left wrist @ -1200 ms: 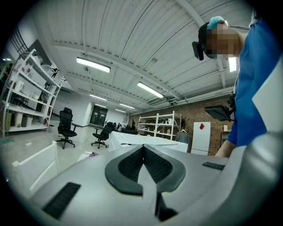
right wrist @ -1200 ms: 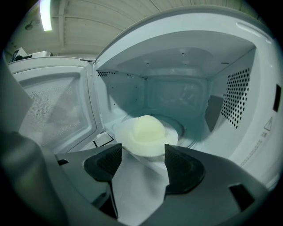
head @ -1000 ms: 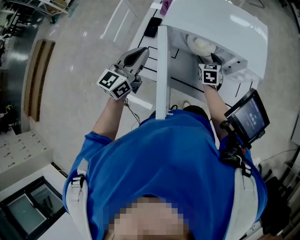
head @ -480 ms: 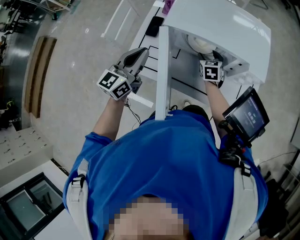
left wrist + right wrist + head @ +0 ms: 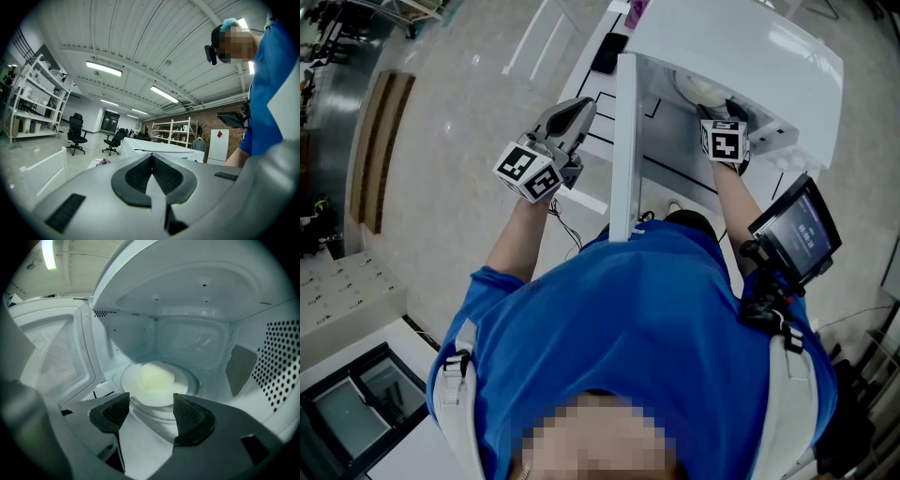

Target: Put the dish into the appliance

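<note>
A white dish (image 5: 154, 385) with pale food rests on the round turntable inside the white microwave (image 5: 750, 56). The same dish (image 5: 703, 91) shows just inside the cavity in the head view. My right gripper (image 5: 147, 411) is open at the microwave's mouth, its jaws apart just short of the dish with nothing between them. In the head view the right gripper (image 5: 724, 141) reaches into the opening. The left gripper (image 5: 567, 117) is shut and empty, held level out to the left of the open microwave door (image 5: 625, 141); its closed jaws (image 5: 151, 157) face the room.
The open door stands edge-on between my two hands. A tablet on a stand (image 5: 797, 234) sits at the right. A black phone-like thing (image 5: 605, 54) lies on the white table behind the microwave. Shelves and office chairs (image 5: 75, 133) stand far off.
The right gripper has edged slightly further up into the microwave opening. The left gripper has stayed where it was.
</note>
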